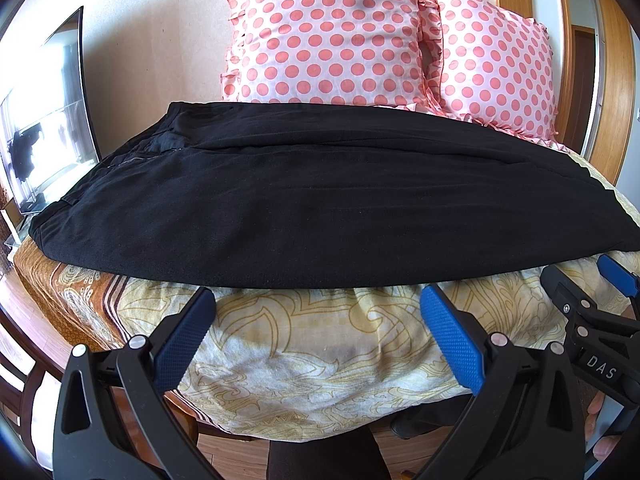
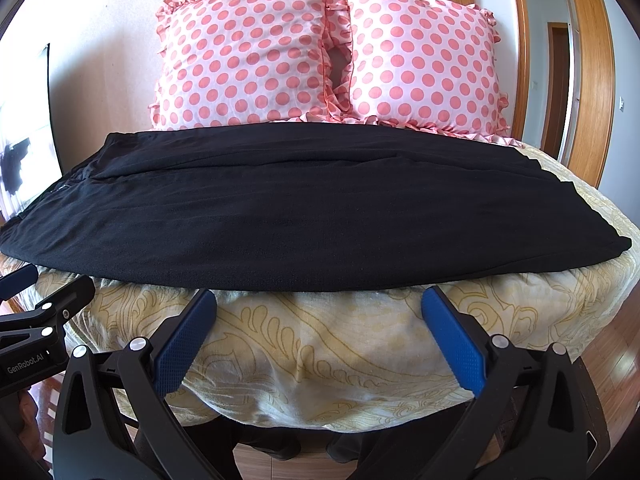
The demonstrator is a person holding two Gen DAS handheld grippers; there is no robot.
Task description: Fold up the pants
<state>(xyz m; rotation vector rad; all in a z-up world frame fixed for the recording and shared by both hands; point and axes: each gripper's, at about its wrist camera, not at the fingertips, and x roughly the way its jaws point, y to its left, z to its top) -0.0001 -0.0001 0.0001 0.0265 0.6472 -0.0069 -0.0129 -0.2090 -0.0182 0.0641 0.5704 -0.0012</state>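
Note:
Black pants (image 1: 320, 208) lie flat across the bed, waistband to the left, leg ends to the right; they also show in the right wrist view (image 2: 312, 216). My left gripper (image 1: 318, 296) is open and empty, just short of the pants' near edge. My right gripper (image 2: 319, 296) is open and empty, also just short of that edge. The right gripper shows at the right edge of the left wrist view (image 1: 600, 280). The left gripper shows at the left edge of the right wrist view (image 2: 40, 284).
The bed has a yellow patterned cover (image 1: 312, 344) (image 2: 320, 352). Two pink polka-dot pillows (image 1: 332, 36) (image 2: 424, 60) stand at the wall behind the pants. A TV screen (image 1: 48, 120) is at the left. Wooden door frames (image 2: 588, 72) are at the right.

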